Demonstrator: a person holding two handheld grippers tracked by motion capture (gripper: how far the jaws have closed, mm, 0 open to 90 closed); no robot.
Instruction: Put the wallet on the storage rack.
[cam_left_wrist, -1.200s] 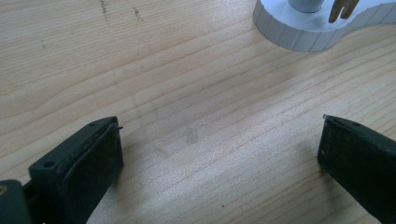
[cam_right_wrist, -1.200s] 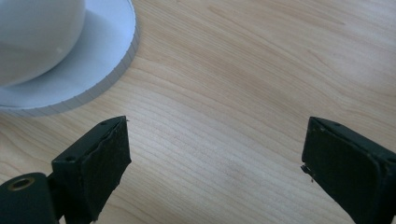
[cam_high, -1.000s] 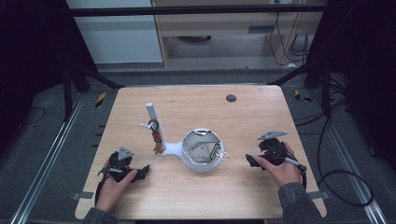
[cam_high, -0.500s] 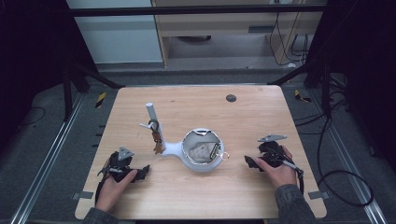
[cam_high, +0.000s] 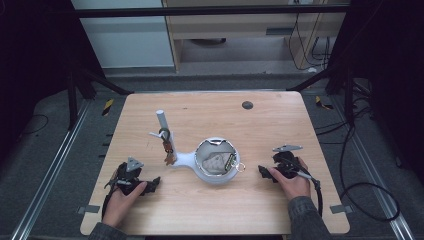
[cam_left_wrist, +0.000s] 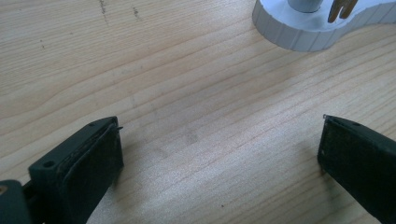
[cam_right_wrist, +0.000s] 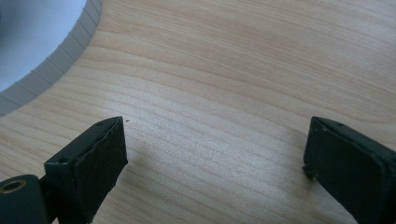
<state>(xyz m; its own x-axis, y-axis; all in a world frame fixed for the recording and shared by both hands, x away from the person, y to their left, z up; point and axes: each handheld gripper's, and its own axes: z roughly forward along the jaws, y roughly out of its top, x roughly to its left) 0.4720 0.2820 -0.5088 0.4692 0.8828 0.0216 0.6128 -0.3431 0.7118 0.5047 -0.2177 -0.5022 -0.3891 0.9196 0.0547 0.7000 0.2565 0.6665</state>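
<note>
White stand (cam_high: 200, 161) w/ round dish and upright post sits mid-bench (cam_high: 280, 120), small jewellery-like bits lying in the dish and a few hung on the post; can't tell exactly what they are. Left claw (cam_high: 152, 184) rests on bench just left of the stand, right claw (cam_high: 263, 172) just right of it, both released w/ jaws wide, nothing held. Risk, imo: a reach into the dish could clip the rim, sliding or tipping the light stand & shaking the hung pieces off; thin items may also slip the pads.

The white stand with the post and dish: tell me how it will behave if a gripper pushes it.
The white stand looks like rigid plastic, so it probably slides whole. Its broad base suggests it resists tipping, unless pushed high on the post. The hanging keys would likely swing.
</note>
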